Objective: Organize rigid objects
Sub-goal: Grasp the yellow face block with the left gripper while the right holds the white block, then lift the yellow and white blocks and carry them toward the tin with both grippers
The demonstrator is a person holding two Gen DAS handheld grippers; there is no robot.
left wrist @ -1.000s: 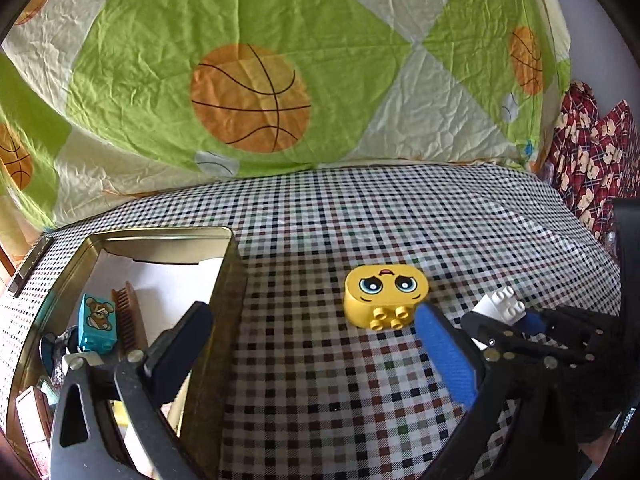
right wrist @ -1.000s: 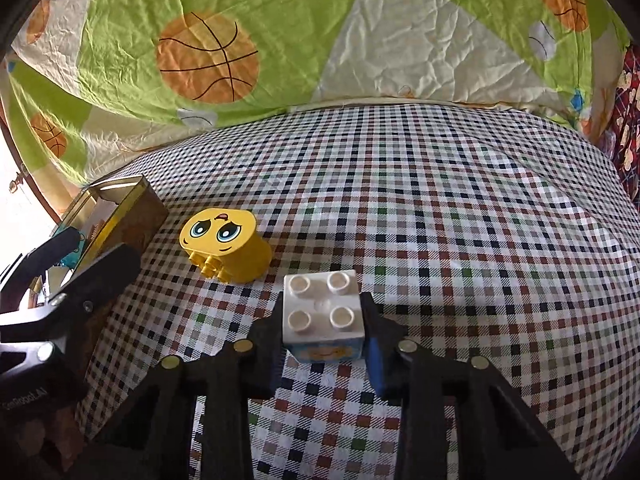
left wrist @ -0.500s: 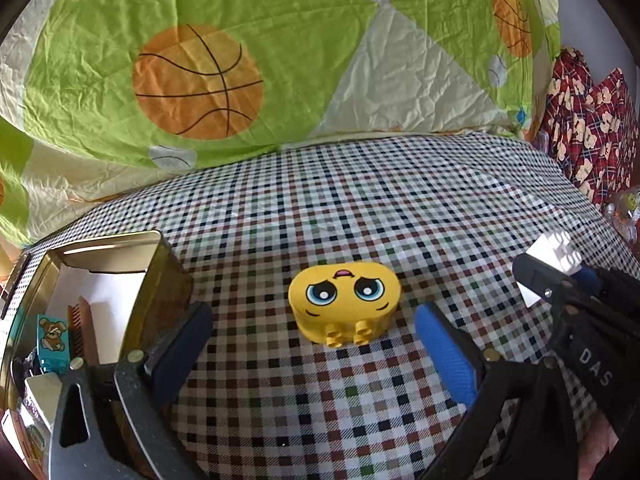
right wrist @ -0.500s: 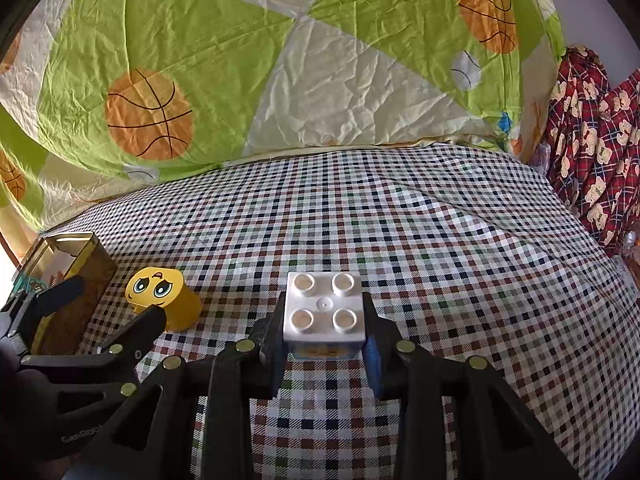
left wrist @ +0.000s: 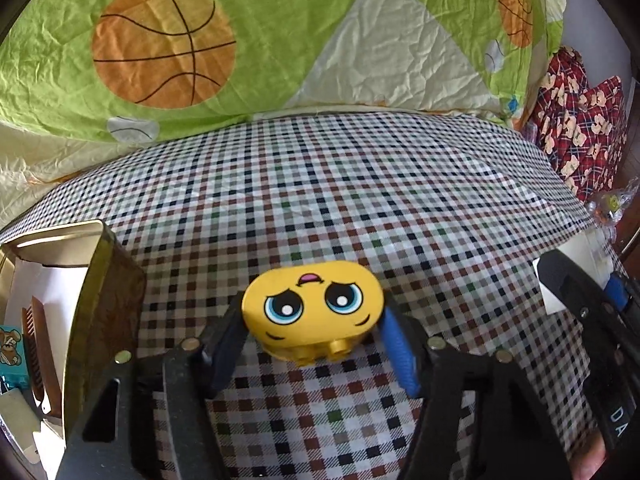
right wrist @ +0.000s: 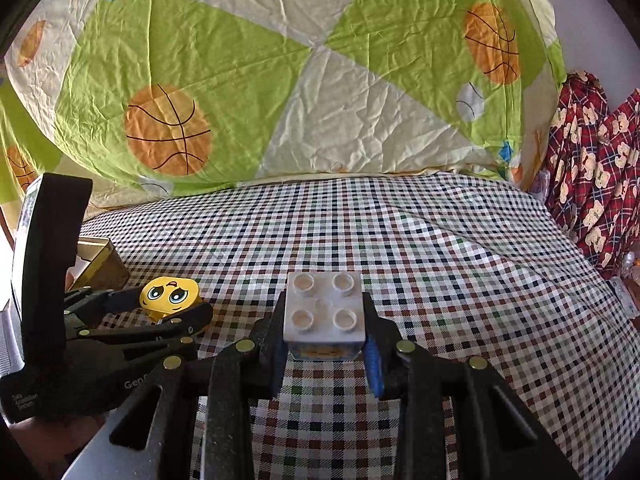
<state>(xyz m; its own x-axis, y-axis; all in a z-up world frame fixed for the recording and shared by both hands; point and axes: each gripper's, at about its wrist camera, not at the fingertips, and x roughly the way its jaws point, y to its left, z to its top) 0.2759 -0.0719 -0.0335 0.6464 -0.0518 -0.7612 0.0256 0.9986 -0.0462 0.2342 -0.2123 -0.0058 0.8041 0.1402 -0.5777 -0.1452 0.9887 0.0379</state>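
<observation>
While the right gripper (right wrist: 325,330) is clenched on the white studded brick (right wrist: 324,310), the left gripper (left wrist: 310,334) has its fingers on both sides of the yellow face block (left wrist: 314,312); I cannot tell if they press it. Left of these fingers stands the open tin box (left wrist: 96,280) on the checkered tabletop (left wrist: 360,200). Beyond hangs the basketball sheet (left wrist: 200,40).
</observation>
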